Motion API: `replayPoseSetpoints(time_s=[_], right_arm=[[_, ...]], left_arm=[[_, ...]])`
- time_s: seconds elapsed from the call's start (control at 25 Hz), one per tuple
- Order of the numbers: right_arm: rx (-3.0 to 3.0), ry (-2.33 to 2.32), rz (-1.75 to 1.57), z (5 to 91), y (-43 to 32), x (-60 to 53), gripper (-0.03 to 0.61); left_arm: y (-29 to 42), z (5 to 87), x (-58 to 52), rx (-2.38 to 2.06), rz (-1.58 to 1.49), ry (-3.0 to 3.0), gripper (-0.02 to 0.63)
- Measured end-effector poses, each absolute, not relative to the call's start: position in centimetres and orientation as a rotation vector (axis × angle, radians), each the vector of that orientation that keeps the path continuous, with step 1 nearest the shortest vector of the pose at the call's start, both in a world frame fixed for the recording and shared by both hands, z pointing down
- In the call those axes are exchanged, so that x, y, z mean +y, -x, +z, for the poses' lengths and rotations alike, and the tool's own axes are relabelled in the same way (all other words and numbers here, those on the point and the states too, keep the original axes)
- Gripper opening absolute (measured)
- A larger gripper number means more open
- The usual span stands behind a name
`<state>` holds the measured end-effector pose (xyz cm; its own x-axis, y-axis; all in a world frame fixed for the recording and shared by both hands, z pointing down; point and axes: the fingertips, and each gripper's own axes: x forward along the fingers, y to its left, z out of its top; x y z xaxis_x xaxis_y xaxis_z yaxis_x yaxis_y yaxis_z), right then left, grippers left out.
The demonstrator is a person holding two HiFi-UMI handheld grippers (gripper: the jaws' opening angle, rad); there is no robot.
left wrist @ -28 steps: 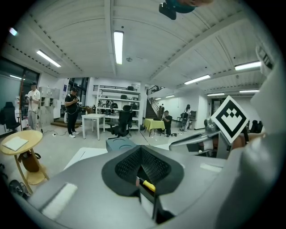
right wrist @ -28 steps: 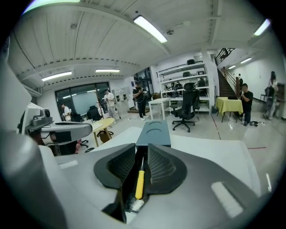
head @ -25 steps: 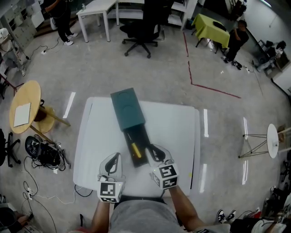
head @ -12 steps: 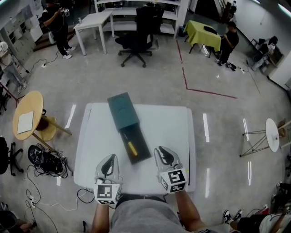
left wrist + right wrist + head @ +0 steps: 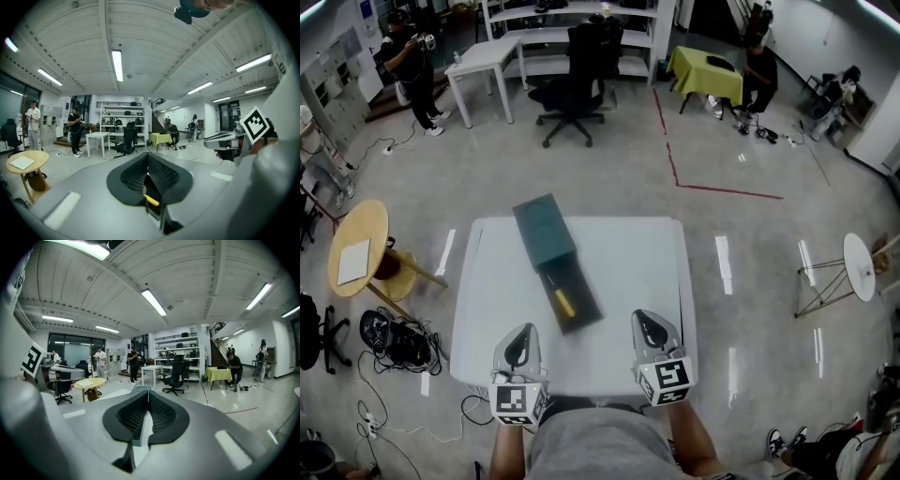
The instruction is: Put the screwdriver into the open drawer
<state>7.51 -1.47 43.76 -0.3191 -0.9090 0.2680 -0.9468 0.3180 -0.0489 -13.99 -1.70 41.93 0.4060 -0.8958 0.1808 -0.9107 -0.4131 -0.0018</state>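
A yellow-handled screwdriver [image 5: 561, 302] lies inside the open dark drawer [image 5: 577, 309] of a teal box [image 5: 542, 228] on the white table [image 5: 628, 262]. Through the left gripper's jaws I see its yellow handle [image 5: 151, 200] in the drawer. My left gripper [image 5: 523, 333] is at the table's front edge, left of the drawer, shut and empty. My right gripper [image 5: 645, 321] hovers to the drawer's right, clear of it. Its jaws have just been closing with nothing between them and now meet [image 5: 149, 394].
A black office chair [image 5: 572, 89] and a white desk [image 5: 483, 58] stand on the floor beyond the table. A round wooden side table [image 5: 354, 246] and a cable pile [image 5: 394, 330] sit at the left. People stand at the room's far edges.
Both grippers have drawn back from the drawer toward the table's front edge. The right gripper's jaws, open beside the drawer a second ago, have come together. The screwdriver stays in the drawer.
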Motion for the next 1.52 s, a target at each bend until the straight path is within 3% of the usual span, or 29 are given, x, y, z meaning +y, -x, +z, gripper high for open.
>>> replayPoseSetpoints(time_s=[1.52], right_arm=[[-2.324,-1.781,0.334,44.8,-10.7,1.3,0.003]], left_arm=[[10.2,42.6,0.2,-1.550,0.305,-2.610,0.011]])
